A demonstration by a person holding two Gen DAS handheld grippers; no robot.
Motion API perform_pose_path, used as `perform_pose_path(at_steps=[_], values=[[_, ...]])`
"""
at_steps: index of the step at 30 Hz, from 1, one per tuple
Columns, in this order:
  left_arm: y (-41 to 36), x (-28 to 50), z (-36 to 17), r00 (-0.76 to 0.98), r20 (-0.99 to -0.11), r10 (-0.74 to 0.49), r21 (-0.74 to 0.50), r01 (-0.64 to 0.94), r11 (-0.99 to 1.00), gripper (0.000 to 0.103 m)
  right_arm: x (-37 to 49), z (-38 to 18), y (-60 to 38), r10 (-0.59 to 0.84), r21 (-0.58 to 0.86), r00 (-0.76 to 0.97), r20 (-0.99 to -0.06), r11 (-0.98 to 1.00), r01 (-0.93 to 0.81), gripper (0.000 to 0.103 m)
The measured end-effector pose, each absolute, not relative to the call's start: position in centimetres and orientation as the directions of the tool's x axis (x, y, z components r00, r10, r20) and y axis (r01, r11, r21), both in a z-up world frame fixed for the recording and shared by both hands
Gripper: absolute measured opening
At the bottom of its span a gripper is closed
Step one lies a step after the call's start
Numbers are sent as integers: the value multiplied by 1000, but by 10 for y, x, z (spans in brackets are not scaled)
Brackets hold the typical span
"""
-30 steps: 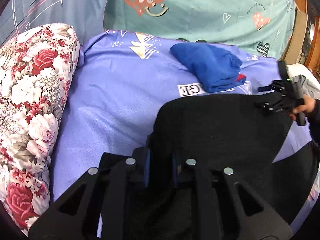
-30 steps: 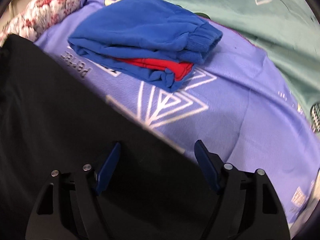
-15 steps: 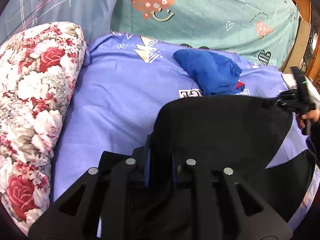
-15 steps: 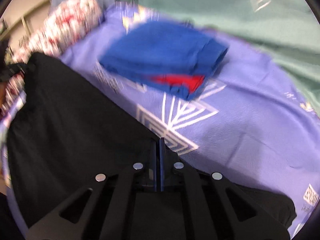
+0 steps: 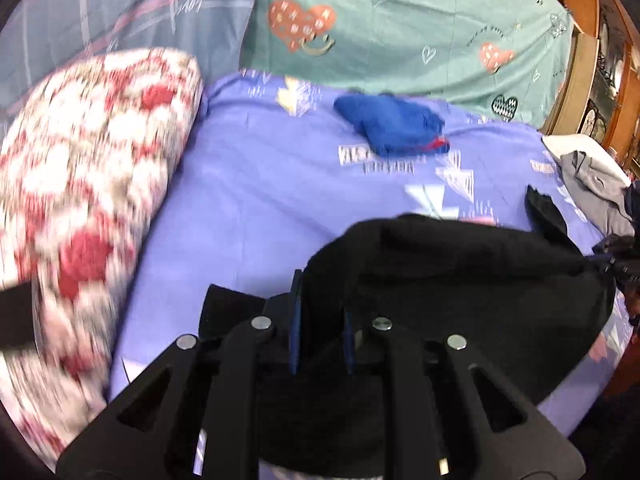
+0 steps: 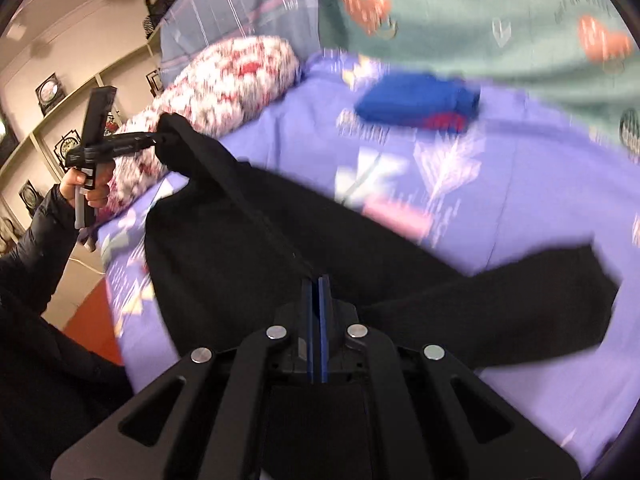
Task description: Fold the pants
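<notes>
The black pants (image 5: 460,272) hang lifted over the purple bedsheet (image 5: 260,184), stretched between both grippers. My left gripper (image 5: 320,312) is shut on one corner of their edge; it also shows in the right wrist view (image 6: 154,140), held up at the left. My right gripper (image 6: 315,292) is shut on the other corner of the black pants (image 6: 248,248), and a pant leg (image 6: 540,308) trails to the right on the sheet. In the left wrist view the right gripper (image 5: 616,256) shows at the right edge.
A folded blue garment with red inside (image 5: 392,128) lies at the back of the bed (image 6: 420,104). A floral pillow (image 5: 88,184) lies along the left. A teal heart-print cover (image 5: 400,28) rises behind. Grey and white clothes (image 5: 592,176) lie at the right.
The right gripper closed on the pants edge a second ago. Both grippers have since lifted the pants and pulled them back toward the bed's near edge, uncovering more sheet.
</notes>
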State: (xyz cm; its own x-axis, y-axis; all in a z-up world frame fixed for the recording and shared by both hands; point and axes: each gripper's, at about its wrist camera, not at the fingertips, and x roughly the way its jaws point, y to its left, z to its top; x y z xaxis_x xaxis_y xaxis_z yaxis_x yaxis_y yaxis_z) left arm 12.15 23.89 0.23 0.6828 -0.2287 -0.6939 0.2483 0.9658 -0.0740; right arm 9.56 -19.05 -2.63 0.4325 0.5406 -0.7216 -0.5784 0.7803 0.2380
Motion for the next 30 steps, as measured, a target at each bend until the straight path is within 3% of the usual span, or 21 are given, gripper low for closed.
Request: perform_pose_path(at_steps=[4, 7, 8, 10, 12, 14, 18, 30], values=[[244, 97, -37, 615, -755, -228, -135, 194, 972, 17, 85, -58, -188, 526, 274, 392, -755, 796, -540, 3], [242, 84, -57, 583, -789, -192, -127, 152, 980, 20, 87, -65, -185, 519, 289, 371, -770, 802, -522, 3], [243, 81, -59, 578, -794, -188, -131, 139, 982, 26, 85, -68, -188, 519, 300, 361, -775, 804, -513, 6], [244, 72, -59, 578, -795, -185, -144, 116, 983, 50, 84, -72, -189, 501, 307, 340, -796, 818, -487, 9], [240, 60, -56, 591, -799, -106, -83, 65, 994, 99, 80, -78, -192, 487, 310, 327, -810, 828, -467, 34], [236, 51, -53, 610, -792, -36, -17, 38, 999, 101, 75, -79, -198, 471, 294, 351, -809, 842, -452, 42], [237, 40, -58, 545, -836, -66, -59, 30, 998, 101, 69, -73, -216, 485, 324, 388, -784, 852, -411, 44], [285, 51, -53, 448, -868, -214, -374, -308, 875, 101, 51, -49, -258, 488, 369, 522, -699, 872, -321, 47]])
